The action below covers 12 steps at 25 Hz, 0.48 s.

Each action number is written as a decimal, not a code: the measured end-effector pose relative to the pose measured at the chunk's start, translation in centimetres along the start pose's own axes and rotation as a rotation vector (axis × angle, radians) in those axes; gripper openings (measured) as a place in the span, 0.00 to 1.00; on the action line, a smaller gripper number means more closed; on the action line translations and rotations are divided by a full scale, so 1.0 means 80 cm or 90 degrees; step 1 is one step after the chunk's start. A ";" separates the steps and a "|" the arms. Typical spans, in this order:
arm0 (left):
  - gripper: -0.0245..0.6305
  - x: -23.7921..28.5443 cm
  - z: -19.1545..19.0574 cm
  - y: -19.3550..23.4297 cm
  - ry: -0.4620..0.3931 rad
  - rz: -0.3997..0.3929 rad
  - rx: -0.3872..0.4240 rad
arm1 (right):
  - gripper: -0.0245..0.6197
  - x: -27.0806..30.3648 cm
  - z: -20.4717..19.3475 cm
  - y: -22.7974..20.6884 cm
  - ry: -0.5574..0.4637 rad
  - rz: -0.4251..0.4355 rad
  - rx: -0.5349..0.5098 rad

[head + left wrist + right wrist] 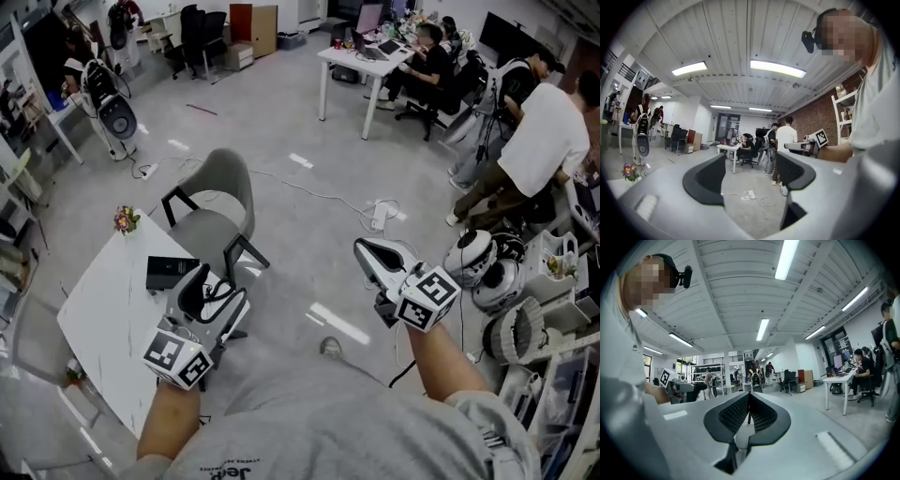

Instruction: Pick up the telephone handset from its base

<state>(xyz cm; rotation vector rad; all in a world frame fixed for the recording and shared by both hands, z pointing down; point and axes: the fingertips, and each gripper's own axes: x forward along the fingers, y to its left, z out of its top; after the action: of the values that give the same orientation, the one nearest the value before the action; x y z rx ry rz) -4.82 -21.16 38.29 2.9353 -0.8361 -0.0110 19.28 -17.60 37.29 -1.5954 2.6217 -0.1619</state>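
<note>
The left gripper [214, 292] gaped empty and the right gripper [366, 251] was pinched together on nothing, both aimed away from the black box [169, 272], likely the telephone, by the desk [112, 314] edge, seemingly pre-reach.

A grey chair [220, 202] stands beside a white table [105, 323] bearing small flowers [125, 220].

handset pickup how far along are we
Done: nothing visible. In hand: nothing. The left gripper is open and empty, and the right gripper is shut on nothing; both point out across the room. Left: everything. A dark box on the white table may be the phone, but it is too small to tell. Reach it, grip the handset, lift.
</note>
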 end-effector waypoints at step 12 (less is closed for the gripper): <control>0.61 0.124 -0.025 0.070 0.034 0.128 -0.012 | 0.05 0.123 -0.007 -0.138 0.039 0.136 0.017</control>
<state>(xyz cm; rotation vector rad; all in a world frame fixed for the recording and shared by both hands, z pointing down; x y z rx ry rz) 0.77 -30.95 40.95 2.8064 -1.1111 0.0714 24.46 -31.35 39.17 -1.3099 2.8000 -0.2353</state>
